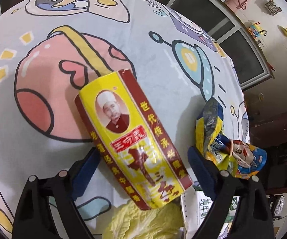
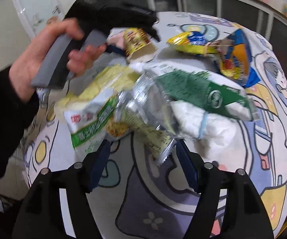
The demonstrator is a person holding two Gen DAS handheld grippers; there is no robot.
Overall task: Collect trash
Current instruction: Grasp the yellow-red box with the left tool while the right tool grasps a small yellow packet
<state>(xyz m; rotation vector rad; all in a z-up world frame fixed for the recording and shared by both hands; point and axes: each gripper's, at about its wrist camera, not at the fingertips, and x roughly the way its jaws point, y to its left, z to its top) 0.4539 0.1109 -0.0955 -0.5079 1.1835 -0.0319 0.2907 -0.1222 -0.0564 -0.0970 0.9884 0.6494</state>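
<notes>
A yellow and red carton (image 1: 139, 139) lies flat on the cartoon tablecloth (image 1: 43, 99). My left gripper (image 1: 143, 167) straddles it, open wide, with a gap showing on the right side. A crumpled yellow and blue snack bag (image 1: 223, 143) lies just right of the carton. In the right wrist view a blurred pile of wrappers lies ahead: a green and white packet (image 2: 89, 123), a silver foil wrapper (image 2: 143, 107) and a green bag (image 2: 213, 91). My right gripper (image 2: 143, 155) is open, with the foil wrapper's lower corner between its fingertips. A hand (image 2: 39, 63) holds the left gripper (image 2: 135, 41) over the carton (image 2: 137, 39).
Yellow tissue (image 1: 143, 219) and a white printed packet (image 1: 199, 205) lie just under the left gripper. White crumpled paper (image 2: 203, 123) sits right of the pile. The round table's edge (image 1: 243, 103) drops off at the right, with dark glass cabinet doors (image 1: 233, 39) beyond it.
</notes>
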